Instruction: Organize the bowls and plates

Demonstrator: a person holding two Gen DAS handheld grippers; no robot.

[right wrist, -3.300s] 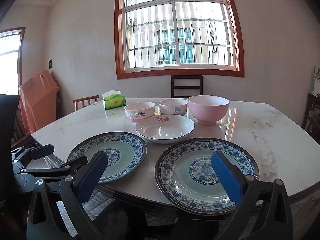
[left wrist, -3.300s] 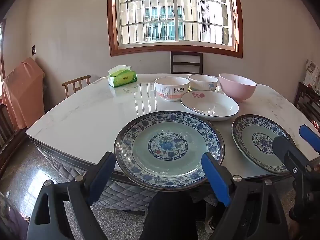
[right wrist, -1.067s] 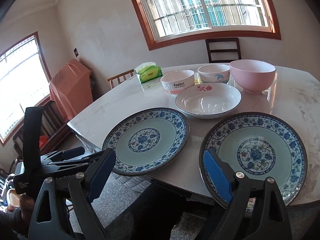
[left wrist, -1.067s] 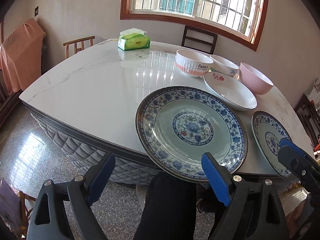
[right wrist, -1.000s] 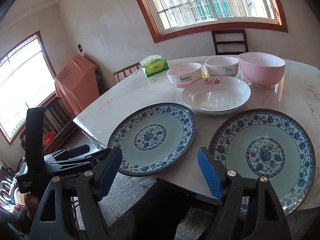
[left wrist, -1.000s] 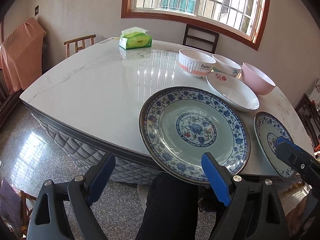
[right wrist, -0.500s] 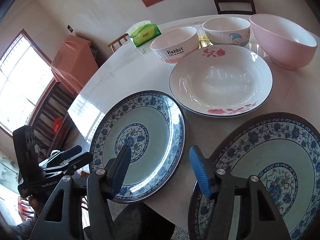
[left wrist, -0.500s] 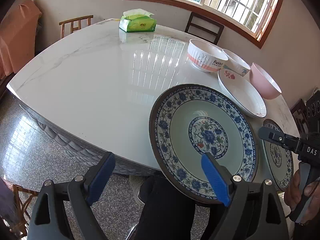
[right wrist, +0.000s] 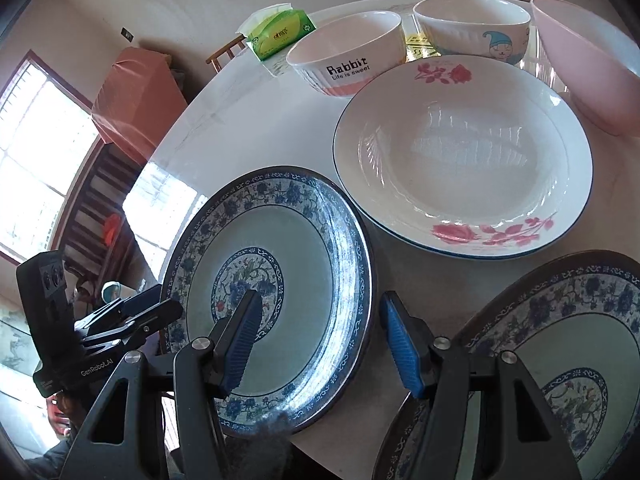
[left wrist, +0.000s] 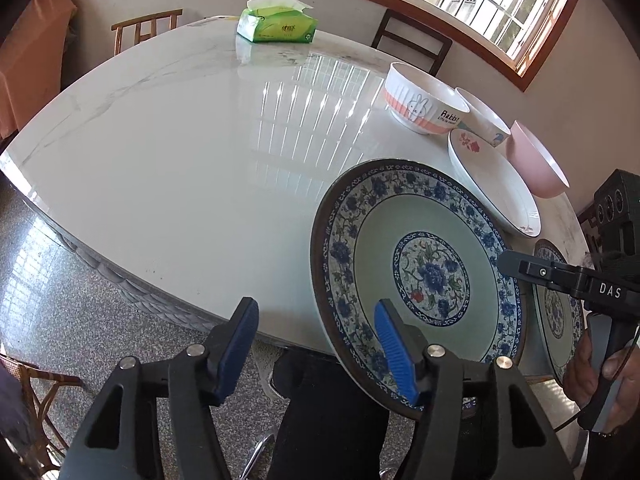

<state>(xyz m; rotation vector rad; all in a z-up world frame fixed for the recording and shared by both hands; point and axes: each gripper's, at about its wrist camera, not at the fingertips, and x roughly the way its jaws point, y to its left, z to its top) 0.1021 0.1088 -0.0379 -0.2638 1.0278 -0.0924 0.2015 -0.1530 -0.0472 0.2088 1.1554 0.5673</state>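
Note:
A blue-patterned plate lies at the table's near edge; it also shows in the right wrist view. My left gripper is open at that plate's near left rim, one finger over the rim. My right gripper is open, straddling the plate's right rim. A second blue-patterned plate lies to the right. Behind are a white rose plate, a Rabbit bowl, a white cartoon bowl and a pink bowl.
The white marble table has a green tissue box at its far side. Wooden chairs stand behind the table. An orange-covered piece of furniture stands to the left.
Both grippers moved forward and down toward the left blue plate. Both sets of jaws have narrowed but stay open.

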